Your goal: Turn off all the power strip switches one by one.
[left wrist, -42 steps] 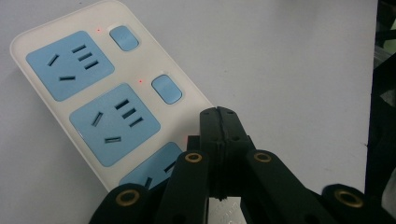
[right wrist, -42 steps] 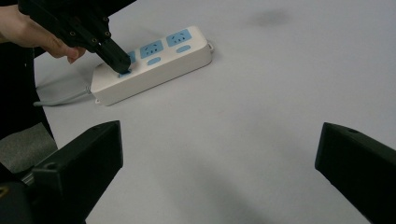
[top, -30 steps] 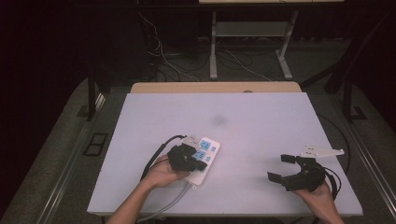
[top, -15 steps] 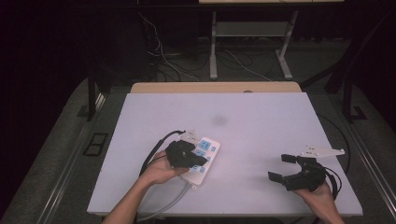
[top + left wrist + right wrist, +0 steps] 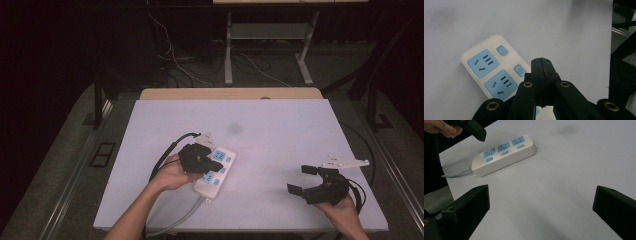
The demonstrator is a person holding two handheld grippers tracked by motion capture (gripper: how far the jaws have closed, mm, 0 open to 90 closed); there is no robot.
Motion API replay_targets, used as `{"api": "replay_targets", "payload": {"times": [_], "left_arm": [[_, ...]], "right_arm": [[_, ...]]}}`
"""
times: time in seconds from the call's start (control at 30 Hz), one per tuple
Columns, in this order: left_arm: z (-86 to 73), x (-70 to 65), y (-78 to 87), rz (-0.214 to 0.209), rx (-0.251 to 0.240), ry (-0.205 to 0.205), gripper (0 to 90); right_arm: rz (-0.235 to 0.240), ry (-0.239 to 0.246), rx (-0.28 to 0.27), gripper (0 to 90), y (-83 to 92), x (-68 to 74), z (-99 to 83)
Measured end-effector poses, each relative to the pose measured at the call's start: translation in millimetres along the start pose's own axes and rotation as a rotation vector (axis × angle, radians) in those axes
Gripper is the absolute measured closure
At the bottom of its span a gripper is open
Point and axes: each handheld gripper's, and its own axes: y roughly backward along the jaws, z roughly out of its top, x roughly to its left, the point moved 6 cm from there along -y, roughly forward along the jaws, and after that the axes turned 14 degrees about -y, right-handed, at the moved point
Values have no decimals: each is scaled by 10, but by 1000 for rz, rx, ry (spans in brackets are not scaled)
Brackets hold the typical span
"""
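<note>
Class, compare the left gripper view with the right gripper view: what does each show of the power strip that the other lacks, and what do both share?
Left gripper view: the power strip close up, two sockets, two blue switches, small red lights; the left tool shut.

Right gripper view: three sockets, the grey cord, a dark smudge, the right tool wide open with nothing between its jaws.

Both: the strip lying flat on the white table.

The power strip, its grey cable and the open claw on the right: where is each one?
power strip [image 5: 504, 157], right gripper view, on its white side wall.
grey cable [image 5: 455, 173], right gripper view, just off the strip's end.
right claw [image 5: 305, 179], high view, midway between its spread fingertips.
</note>
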Motion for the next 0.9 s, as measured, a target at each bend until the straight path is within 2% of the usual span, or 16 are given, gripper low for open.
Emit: {"api": "replay_targets", "payload": {"times": [0.47, 0.9], "left_arm": [[83, 117, -29, 8, 21, -6, 892], [69, 183, -145, 9, 42, -4, 891]], "right_arm": [[1, -1, -1, 8, 3, -4, 1], [2, -1, 2, 8, -1, -4, 1]]}}
